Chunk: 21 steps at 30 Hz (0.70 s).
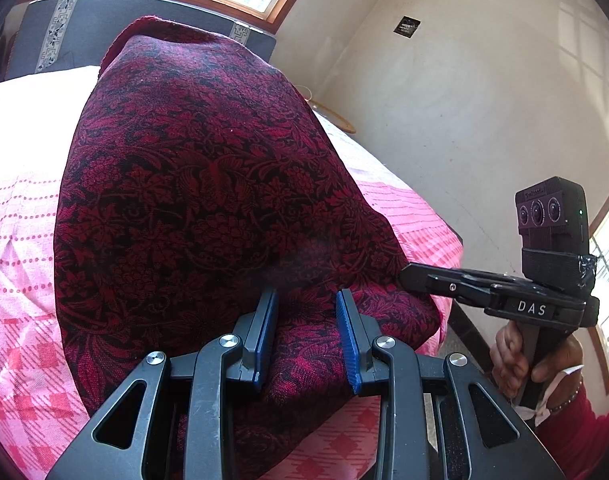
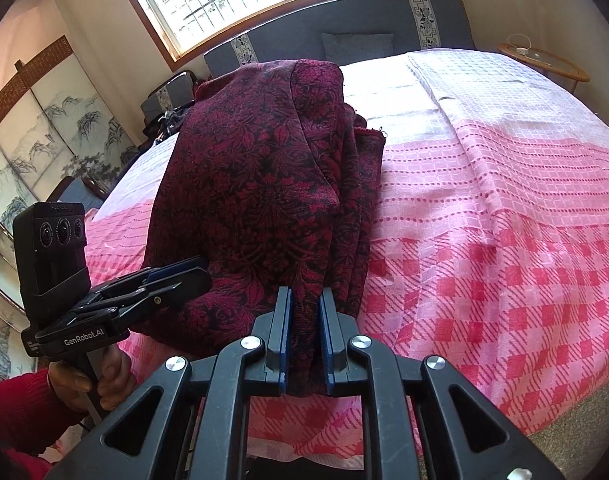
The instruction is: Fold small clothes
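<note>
A dark red floral garment lies folded lengthwise on the pink checked bed cover. My left gripper straddles its near edge with cloth bunched between the blue pads, jaws partly closed on it. My right gripper is shut on the garment's near edge, with cloth pinched between its pads. In the left wrist view the right gripper touches the garment's right corner. In the right wrist view the left gripper sits at the garment's left corner.
The bed cover stretches right and far. A grey headboard and pillow stand under the window. A round wooden side table is at the far right. A painted folding screen stands left. A wall is right of the bed.
</note>
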Each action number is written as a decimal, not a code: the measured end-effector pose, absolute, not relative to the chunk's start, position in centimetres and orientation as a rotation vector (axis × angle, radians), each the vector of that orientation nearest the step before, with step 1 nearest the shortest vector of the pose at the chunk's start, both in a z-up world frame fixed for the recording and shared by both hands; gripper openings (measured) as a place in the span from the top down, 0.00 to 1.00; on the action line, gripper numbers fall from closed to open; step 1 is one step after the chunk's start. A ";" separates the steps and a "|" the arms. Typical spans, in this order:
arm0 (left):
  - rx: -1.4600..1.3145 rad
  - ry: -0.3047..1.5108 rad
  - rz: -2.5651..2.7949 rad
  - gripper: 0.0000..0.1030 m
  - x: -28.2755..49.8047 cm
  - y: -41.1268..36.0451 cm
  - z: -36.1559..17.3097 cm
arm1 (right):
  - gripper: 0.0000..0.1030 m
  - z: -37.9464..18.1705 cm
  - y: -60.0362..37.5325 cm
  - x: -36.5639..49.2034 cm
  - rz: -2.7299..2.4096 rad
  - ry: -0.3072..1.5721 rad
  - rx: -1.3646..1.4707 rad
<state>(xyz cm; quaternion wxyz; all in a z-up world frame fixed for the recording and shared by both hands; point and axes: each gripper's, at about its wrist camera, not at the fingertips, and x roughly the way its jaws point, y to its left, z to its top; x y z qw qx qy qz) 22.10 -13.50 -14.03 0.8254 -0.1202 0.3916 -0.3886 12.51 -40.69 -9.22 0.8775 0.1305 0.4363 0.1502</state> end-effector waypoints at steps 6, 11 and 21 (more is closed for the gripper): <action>-0.260 0.830 -0.825 0.69 22.0 -13.4 -14.1 | 0.82 -7.1 -41.2 16.1 0.305 0.877 0.242; -0.258 0.836 -0.821 0.69 22.1 -13.3 -14.1 | 0.73 -6.9 -40.4 21.4 0.330 0.898 0.247; -0.229 0.864 -0.780 0.69 22.0 -13.9 -13.2 | 0.89 -8.8 -39.9 26.1 0.335 0.947 0.315</action>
